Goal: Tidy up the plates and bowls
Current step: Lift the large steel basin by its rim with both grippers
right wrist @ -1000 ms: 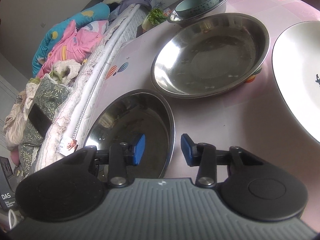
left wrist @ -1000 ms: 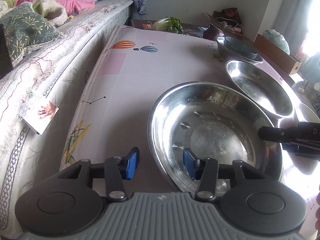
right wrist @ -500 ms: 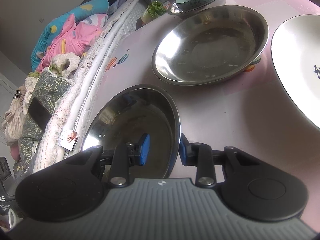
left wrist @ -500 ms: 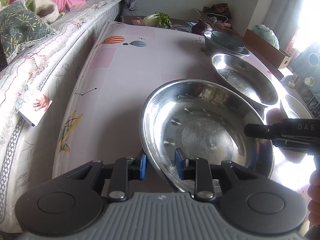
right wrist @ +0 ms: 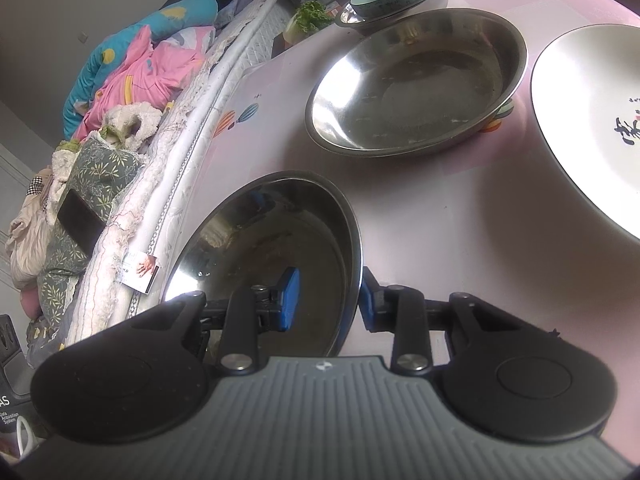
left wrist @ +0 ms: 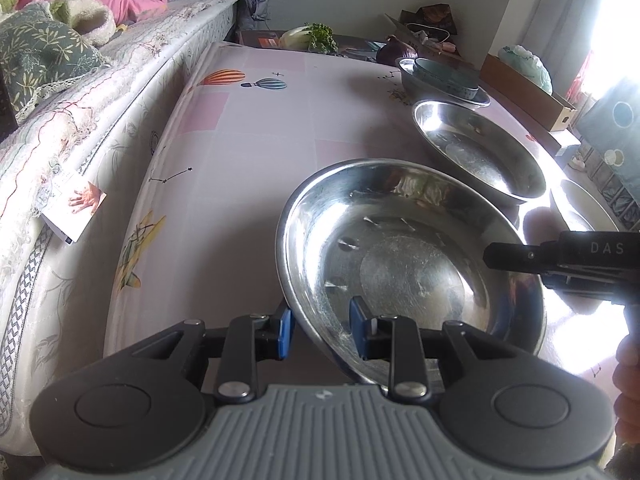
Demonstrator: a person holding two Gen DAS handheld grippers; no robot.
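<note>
Two grippers hold one steel bowl (left wrist: pixel 408 264) by opposite edges. In the left wrist view, the left gripper (left wrist: pixel 318 330) at lower centre is clamped on the bowl's near rim, its jaws having just been closing, one blue pad outside and one inside. The right gripper (left wrist: pixel 560 260) enters from the right edge. A second steel bowl (left wrist: pixel 476 148) sits behind, on the pink tablecloth (left wrist: pixel 248 132).

In the right wrist view, the right gripper (right wrist: pixel 326 300) pinches the held bowl's (right wrist: pixel 272 248) right rim at lower centre. The second bowl (right wrist: pixel 416 84) lies upper centre, a white plate (right wrist: pixel 588 116) at the right edge.
</note>
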